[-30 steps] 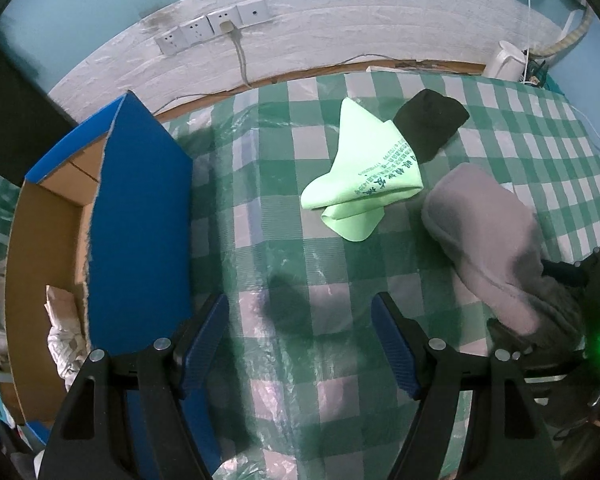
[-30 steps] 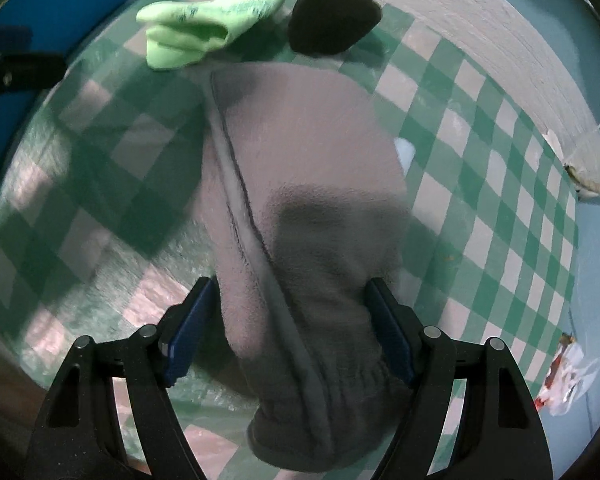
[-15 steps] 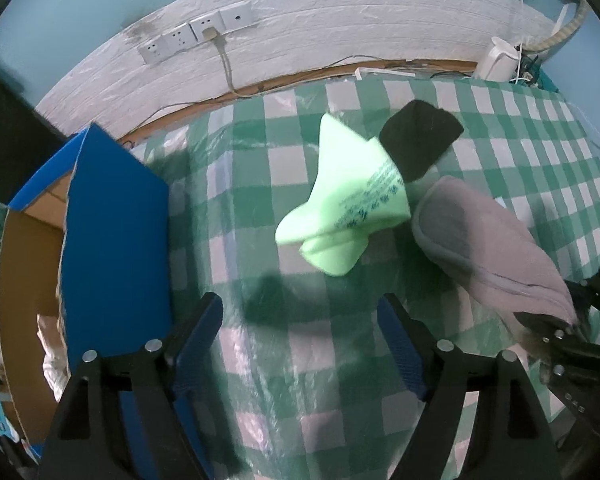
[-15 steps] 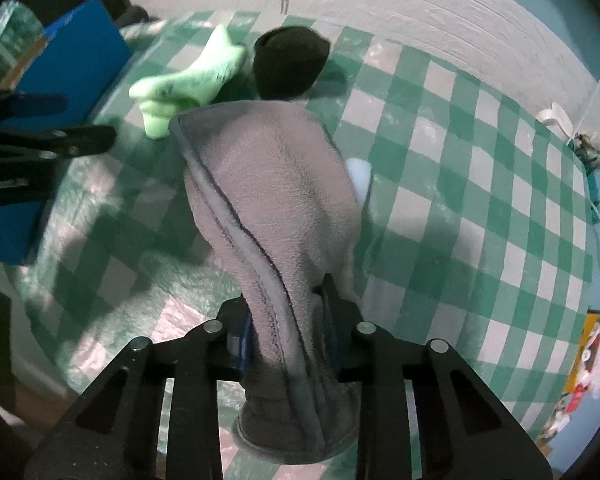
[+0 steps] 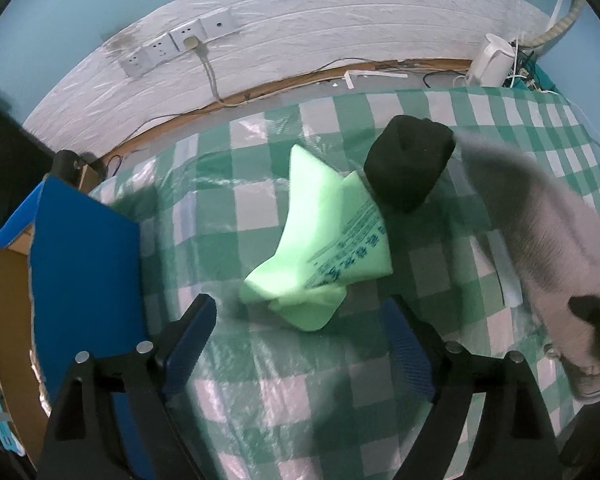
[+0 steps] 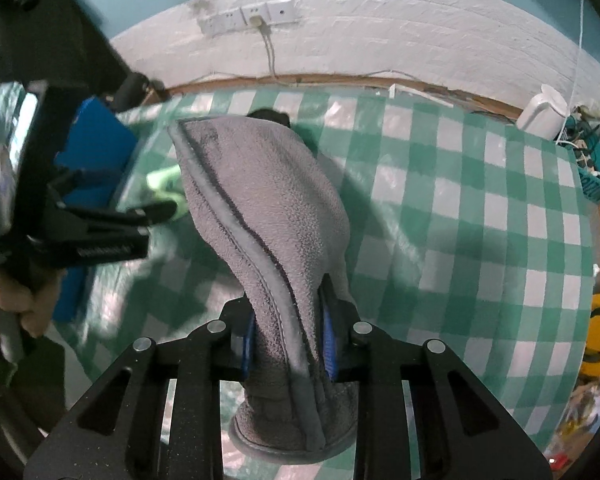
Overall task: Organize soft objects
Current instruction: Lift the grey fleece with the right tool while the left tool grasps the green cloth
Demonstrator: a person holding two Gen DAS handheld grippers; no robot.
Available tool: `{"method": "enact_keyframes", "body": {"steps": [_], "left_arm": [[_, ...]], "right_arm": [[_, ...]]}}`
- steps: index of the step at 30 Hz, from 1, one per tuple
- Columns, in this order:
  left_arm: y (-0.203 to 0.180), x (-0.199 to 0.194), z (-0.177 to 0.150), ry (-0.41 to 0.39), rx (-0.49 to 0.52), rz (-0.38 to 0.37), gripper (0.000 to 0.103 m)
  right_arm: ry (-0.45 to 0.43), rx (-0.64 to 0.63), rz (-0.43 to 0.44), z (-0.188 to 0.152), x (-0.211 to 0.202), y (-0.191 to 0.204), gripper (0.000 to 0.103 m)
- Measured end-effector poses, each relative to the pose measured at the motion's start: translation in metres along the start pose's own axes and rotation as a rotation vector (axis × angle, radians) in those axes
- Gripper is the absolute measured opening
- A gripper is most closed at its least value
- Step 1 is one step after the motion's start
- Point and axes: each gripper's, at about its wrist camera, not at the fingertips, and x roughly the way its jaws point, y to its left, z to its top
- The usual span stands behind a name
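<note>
A grey fleece cloth (image 6: 268, 208) is pinched between the blue pads of my right gripper (image 6: 287, 344), lifted off the table; it also shows in the left wrist view (image 5: 540, 240) at the right. A light green folded cloth (image 5: 324, 252) lies on the checked tablecloth with a black soft item (image 5: 410, 168) touching its far right side. My left gripper (image 5: 300, 340) is open and empty just in front of the green cloth. In the right wrist view the left gripper (image 6: 100, 224) shows at the left, over the green cloth (image 6: 166, 184).
A cardboard box with blue flaps (image 5: 84, 272) stands open at the table's left edge, something white inside. The green-and-white checked tablecloth (image 5: 260, 392) under clear plastic covers the table. A white wall with sockets (image 5: 180, 44) and a cable runs behind. Clutter (image 6: 596, 184) sits at the far right.
My right gripper closed on the grey cloth and raised it off the table. My left gripper moved forward toward the green cloth and stayed open.
</note>
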Motion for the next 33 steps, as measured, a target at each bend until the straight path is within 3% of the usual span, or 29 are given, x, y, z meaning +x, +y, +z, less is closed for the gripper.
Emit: {"method": "enact_keyframes", "body": {"steps": [13,15,19,22,24,27,33], "left_arm": [[-0.012,0.039,0.025,0.036,-0.014,0.021,0.087],[-0.013,0.043,0.025,0.034,-0.012,0.02,0.075],[-0.016,0.044,0.021,0.023,0.009,0.033,0.06],[-0.016,0.041,0.019,0.015,0.012,0.022,0.044],[-0.016,0.039,0.017,0.013,0.013,0.021,0.028],[-0.014,0.037,0.014,0.011,0.008,0.015,0.013],[-0.01,0.026,0.011,-0.001,0.004,0.005,0.011]], "right_arm": [[-0.026,0.072,-0.001,0.024,0.005,-0.019,0.024],[-0.024,0.082,0.0,0.023,0.005,-0.021,0.024],[-0.02,0.082,0.002,0.021,0.003,-0.02,0.024],[-0.021,0.08,0.004,0.022,0.004,-0.018,0.024],[-0.024,0.074,0.002,0.023,0.003,-0.015,0.024],[-0.026,0.068,0.0,0.023,0.003,-0.014,0.024],[-0.033,0.063,-0.006,0.024,-0.001,-0.01,0.024]]}}
